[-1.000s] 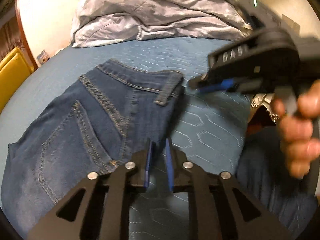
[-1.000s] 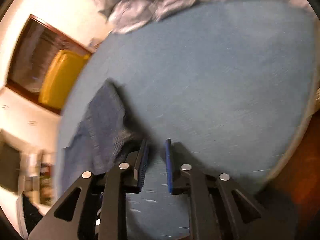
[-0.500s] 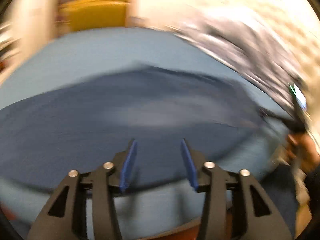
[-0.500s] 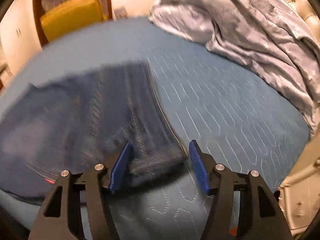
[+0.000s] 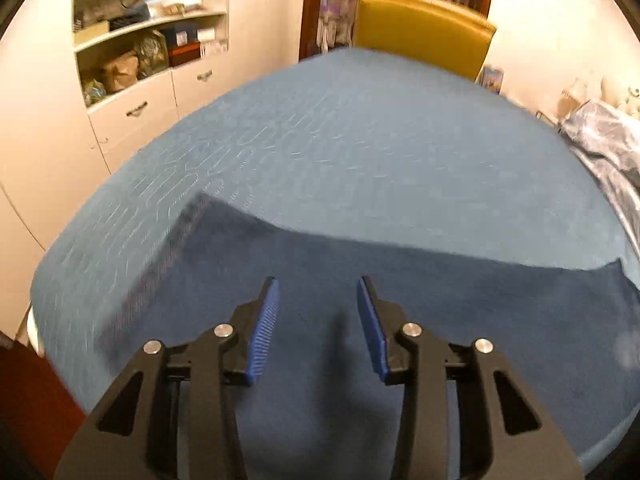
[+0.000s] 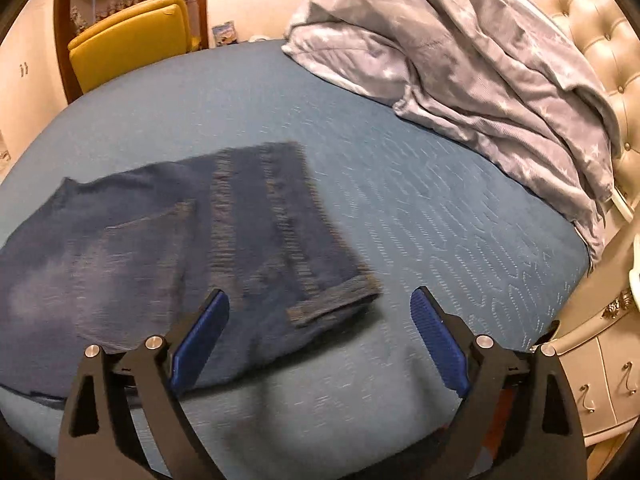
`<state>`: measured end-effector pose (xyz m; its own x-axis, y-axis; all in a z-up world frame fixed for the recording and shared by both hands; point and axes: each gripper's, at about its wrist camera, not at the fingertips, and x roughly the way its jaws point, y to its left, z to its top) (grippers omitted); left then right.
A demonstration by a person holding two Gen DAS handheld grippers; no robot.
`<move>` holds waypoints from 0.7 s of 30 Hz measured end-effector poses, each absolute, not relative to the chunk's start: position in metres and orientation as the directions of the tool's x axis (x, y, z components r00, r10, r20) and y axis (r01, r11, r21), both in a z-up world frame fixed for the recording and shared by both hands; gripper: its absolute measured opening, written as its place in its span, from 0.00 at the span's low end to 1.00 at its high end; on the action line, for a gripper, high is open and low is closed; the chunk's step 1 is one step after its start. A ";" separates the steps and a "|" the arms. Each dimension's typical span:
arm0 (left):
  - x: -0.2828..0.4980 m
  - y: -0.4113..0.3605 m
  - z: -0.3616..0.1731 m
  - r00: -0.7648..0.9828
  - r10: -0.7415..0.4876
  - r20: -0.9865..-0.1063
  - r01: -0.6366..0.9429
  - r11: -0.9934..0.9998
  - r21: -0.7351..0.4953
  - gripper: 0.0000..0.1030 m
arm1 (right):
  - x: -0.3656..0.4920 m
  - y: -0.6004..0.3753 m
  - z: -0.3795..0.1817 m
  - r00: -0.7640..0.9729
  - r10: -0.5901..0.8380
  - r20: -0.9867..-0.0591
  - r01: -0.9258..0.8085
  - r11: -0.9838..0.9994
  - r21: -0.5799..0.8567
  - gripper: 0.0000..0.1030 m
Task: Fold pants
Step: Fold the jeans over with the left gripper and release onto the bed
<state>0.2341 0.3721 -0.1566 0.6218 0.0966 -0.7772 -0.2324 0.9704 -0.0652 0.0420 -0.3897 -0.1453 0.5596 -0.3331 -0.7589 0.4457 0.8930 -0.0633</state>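
lying folded at the bed's [image 6: 400,184] near edge, jeans [image 6: 160,248]; left gripper [image 5: 318,320] and right gripper [image 6: 320,344] fingers apart, empty.

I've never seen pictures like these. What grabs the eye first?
The dark blue jeans lying flat on the blue bed, near its front edge. At the bottom of each view a black gripper with blue pads stands open just above the cloth, the right gripper wider than the left gripper. A rumpled grey duvet is piled at the tufted headboard.
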 end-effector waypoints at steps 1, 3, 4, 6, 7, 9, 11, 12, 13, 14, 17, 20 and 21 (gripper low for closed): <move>0.249 0.389 -0.165 0.586 0.117 -0.802 -0.248 0.968 -0.040 0.37 | 0.043 -0.384 -0.142 0.565 -0.327 -0.757 0.444 0.894 -0.054 0.86; 0.266 0.421 -0.176 0.536 0.169 -0.827 -0.305 0.952 -0.003 0.35 | 0.049 -0.360 -0.132 0.588 -0.312 -0.747 0.439 0.898 -0.031 0.86; 0.270 0.440 -0.175 0.566 0.115 -0.816 -0.308 0.948 -0.080 0.26 | 0.054 -0.348 -0.129 0.595 -0.303 -0.744 0.427 0.904 -0.027 0.86; 0.275 0.454 -0.167 0.566 0.148 -0.811 -0.339 0.939 -0.065 0.18 | 0.064 -0.325 -0.125 0.608 -0.281 -0.742 0.389 0.921 -0.029 0.87; 0.275 0.452 -0.161 0.551 0.232 -0.802 -0.376 0.927 0.010 0.26 | 0.070 -0.312 -0.124 0.621 -0.258 -0.740 0.355 0.934 -0.027 0.89; 0.262 0.441 -0.144 0.587 0.285 -0.758 -0.404 0.914 0.031 0.35 | 0.082 -0.281 -0.124 0.638 -0.200 -0.744 0.281 0.960 -0.018 0.89; 0.248 0.414 -0.134 0.631 0.229 -0.742 -0.337 0.941 0.003 0.41 | 0.091 -0.249 -0.128 0.641 -0.163 -0.750 0.224 0.974 -0.020 0.89; 0.241 0.400 -0.131 0.638 0.243 -0.731 -0.326 0.945 0.030 0.47 | 0.093 -0.237 -0.131 0.643 -0.145 -0.752 0.198 0.980 -0.019 0.89; 0.229 0.375 -0.127 0.645 0.265 -0.717 -0.315 0.947 0.066 0.61 | 0.097 -0.222 -0.136 0.636 -0.123 -0.762 0.155 0.987 -0.029 0.89; 0.219 0.358 -0.127 0.657 0.227 -0.718 -0.276 0.960 0.050 0.67 | 0.099 -0.212 -0.140 0.630 -0.120 -0.767 0.134 0.990 -0.045 0.89; 0.187 0.299 -0.136 0.659 0.082 -0.748 -0.154 0.988 -0.027 0.81 | 0.099 -0.198 -0.148 0.622 -0.123 -0.773 0.121 0.991 -0.060 0.89; 0.163 0.249 -0.157 0.628 0.000 -0.778 -0.084 0.994 -0.068 0.92 | 0.096 -0.201 -0.153 0.607 -0.151 -0.780 0.154 0.986 -0.070 0.89; 0.160 0.240 -0.164 0.618 0.000 -0.786 -0.072 0.996 -0.057 0.95 | 0.096 -0.205 -0.156 0.591 -0.163 -0.790 0.169 0.983 -0.076 0.89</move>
<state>0.1597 0.2398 -0.1642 0.6182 -0.0002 -0.7860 -0.0719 0.9958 -0.0568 0.0963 -0.2045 -0.1562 0.5906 -0.1627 -0.7904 0.1686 0.9827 -0.0763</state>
